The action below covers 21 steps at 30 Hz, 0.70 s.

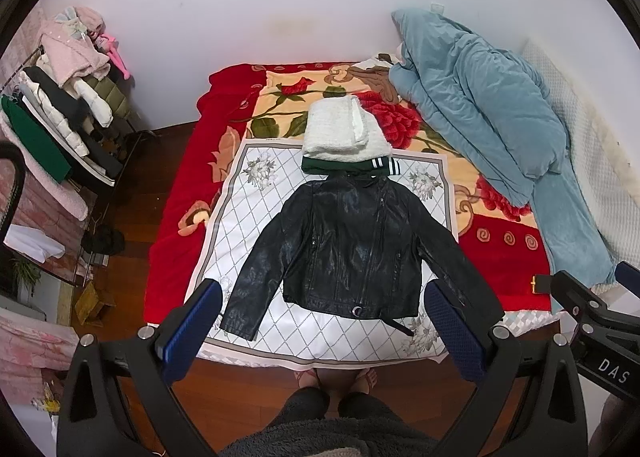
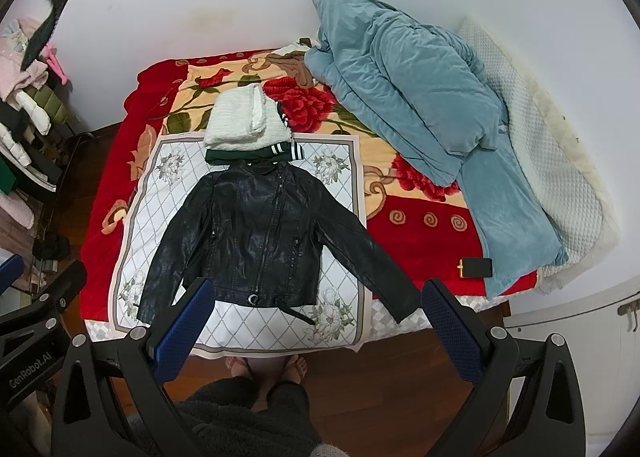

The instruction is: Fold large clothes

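Note:
A black leather jacket (image 1: pixel 348 245) lies flat, front up, sleeves spread, on a white diamond-patterned cloth (image 1: pixel 236 217) on the bed; it also shows in the right wrist view (image 2: pixel 256 233). Behind its collar sits a stack of folded clothes: a white fluffy garment (image 1: pixel 344 129) on a green one with white stripes (image 1: pixel 348 165). My left gripper (image 1: pixel 324 327) is open and empty, held above the bed's near edge. My right gripper (image 2: pixel 316 327) is open and empty too, beside it. Neither touches the jacket.
A red floral blanket (image 1: pixel 176 217) covers the bed. A blue quilt (image 1: pixel 480 105) is heaped at the right. A black phone (image 2: pixel 476 267) lies near the quilt's end. A clothes rack (image 1: pixel 60 117) stands at the left. The person's feet (image 2: pixel 268 367) stand on the wooden floor.

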### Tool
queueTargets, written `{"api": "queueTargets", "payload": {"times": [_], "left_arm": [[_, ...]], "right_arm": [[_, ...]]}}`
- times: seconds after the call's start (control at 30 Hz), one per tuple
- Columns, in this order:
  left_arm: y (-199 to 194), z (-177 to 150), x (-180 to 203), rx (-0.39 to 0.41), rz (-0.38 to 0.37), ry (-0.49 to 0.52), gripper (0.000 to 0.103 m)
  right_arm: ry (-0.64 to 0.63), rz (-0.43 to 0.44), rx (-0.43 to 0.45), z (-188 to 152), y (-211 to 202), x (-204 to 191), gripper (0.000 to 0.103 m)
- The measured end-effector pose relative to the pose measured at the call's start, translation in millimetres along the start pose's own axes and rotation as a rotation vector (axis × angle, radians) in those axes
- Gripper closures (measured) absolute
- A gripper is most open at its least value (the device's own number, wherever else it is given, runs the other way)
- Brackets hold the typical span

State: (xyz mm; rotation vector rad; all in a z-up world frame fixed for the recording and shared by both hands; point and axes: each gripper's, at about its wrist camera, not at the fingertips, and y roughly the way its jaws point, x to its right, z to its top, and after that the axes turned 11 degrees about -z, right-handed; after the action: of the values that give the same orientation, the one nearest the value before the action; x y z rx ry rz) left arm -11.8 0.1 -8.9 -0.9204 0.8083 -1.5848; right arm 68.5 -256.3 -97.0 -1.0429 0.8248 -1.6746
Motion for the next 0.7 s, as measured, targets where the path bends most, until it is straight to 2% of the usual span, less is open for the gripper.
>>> {"api": "queueTargets", "payload": {"times": [0.7], "left_arm": [[-0.2, 0.3, 0.4, 0.002, -0.001, 0.001, 0.000]], "right_arm": [[-0.003, -0.001, 0.004, -1.2, -3.1, -6.3, 0.000]]}}
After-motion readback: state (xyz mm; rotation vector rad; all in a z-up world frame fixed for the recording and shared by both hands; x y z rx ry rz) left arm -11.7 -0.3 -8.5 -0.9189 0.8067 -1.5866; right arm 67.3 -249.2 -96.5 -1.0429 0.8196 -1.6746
